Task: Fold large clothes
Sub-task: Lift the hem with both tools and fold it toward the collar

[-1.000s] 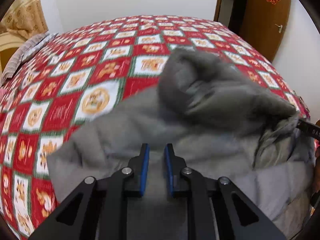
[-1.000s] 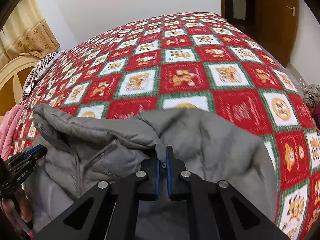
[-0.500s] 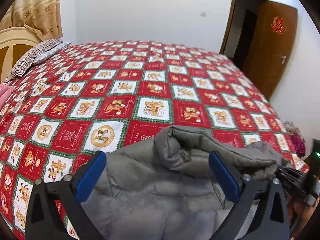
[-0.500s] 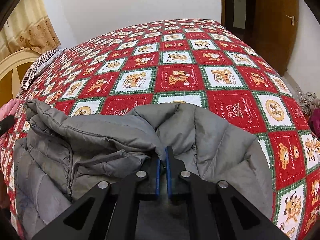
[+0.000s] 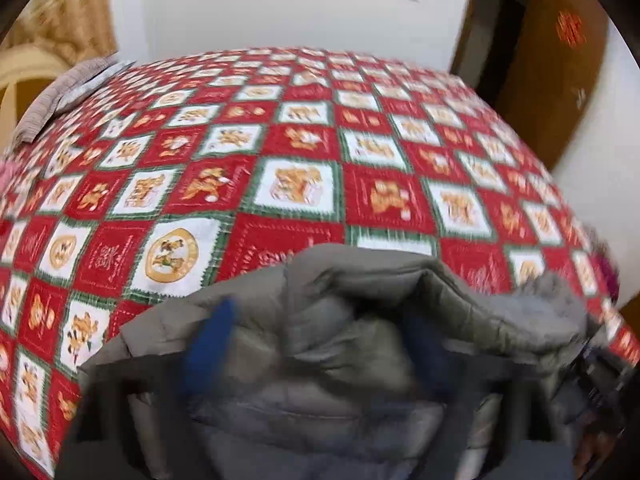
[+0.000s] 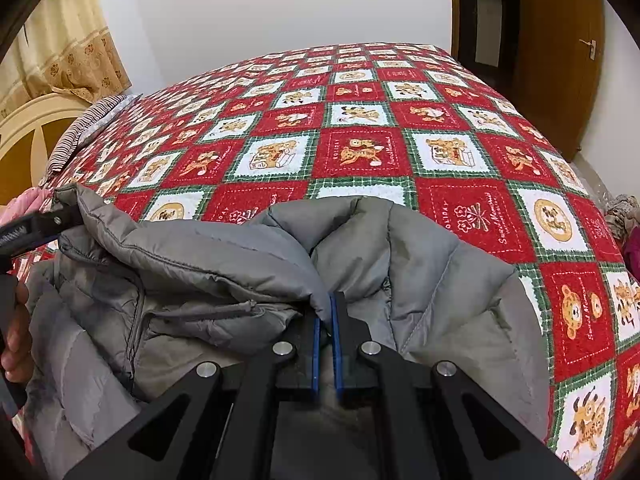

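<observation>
The right gripper (image 6: 326,334) is nearest in its own view: its two blue pads stand almost together and pinch a fold of the grey jacket (image 6: 248,264), so it is closed on the cloth. I judge that this grip keeps one edge of the jacket lifted, so that the padded cloth can be turned over itself for a fold. The jacket lies bunched at the near edge of the bed, on the red quilt (image 6: 360,152), and its zip and one puffy fold are turned up. To the left in this view, the left gripper (image 6: 66,216) touches a raised corner of the jacket and seems to hold it up; a hand (image 6: 16,328) is below it. In the left wrist view the picture is blurred: the blue pads (image 5: 208,344) appear apart with the jacket (image 5: 360,320) between them, so I cannot tell whether the fingers grip it or are only around it. Farther away the quilt is bare up to a striped pillow (image 6: 86,128) near the headboard, and a brown door (image 6: 560,60) stands behind.
</observation>
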### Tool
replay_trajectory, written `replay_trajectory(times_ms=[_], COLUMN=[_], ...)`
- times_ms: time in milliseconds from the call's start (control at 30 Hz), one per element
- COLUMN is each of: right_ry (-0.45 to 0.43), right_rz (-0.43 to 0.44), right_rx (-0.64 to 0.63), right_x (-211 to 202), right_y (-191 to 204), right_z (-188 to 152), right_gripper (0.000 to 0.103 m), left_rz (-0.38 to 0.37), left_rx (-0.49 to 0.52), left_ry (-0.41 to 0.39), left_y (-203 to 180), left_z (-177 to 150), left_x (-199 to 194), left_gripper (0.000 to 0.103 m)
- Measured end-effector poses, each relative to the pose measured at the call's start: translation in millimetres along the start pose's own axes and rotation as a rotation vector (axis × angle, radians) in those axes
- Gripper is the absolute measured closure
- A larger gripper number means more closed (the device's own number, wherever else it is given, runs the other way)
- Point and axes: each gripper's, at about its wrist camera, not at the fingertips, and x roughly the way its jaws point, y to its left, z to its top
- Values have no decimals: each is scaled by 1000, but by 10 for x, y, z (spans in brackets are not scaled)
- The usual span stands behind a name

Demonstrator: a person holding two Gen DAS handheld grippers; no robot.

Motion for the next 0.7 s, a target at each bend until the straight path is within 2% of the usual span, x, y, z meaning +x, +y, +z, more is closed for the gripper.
replay_trajectory(times_ms=[33,67,200,367,500,567,633,700], right_ry=[-1,0,0,35,67,83,84,60], right_rz=[1,1,4,3,-14,0,-21,-73], right_rx=[1,3,26,31,27,36,34,27], right_x=[3,6,-19,62,81,6,-123,-305], right_y=[-7,-19,-100,-182,-154,-167,-189,-217], right_z=[-4,-10,-38,-135,-144,-134,-125,-100], right_gripper=[99,99,99,99,99,93,71,68], left_rz=[-6,-16,40,61,120,123,123,131], left_rx=[6,3,33,59,112,125,129,133], left_ry=[35,52,-18,20,-15,-24,-25,-26], left_y=[11,44,140,190,84,78,90,85], left_z=[-28,-89,-394,-650,-671,-676,-668,-654], left_x=[56,75,-139,55,82,67,61,42], left_gripper=[84,88,90,90,90,90,90,89])
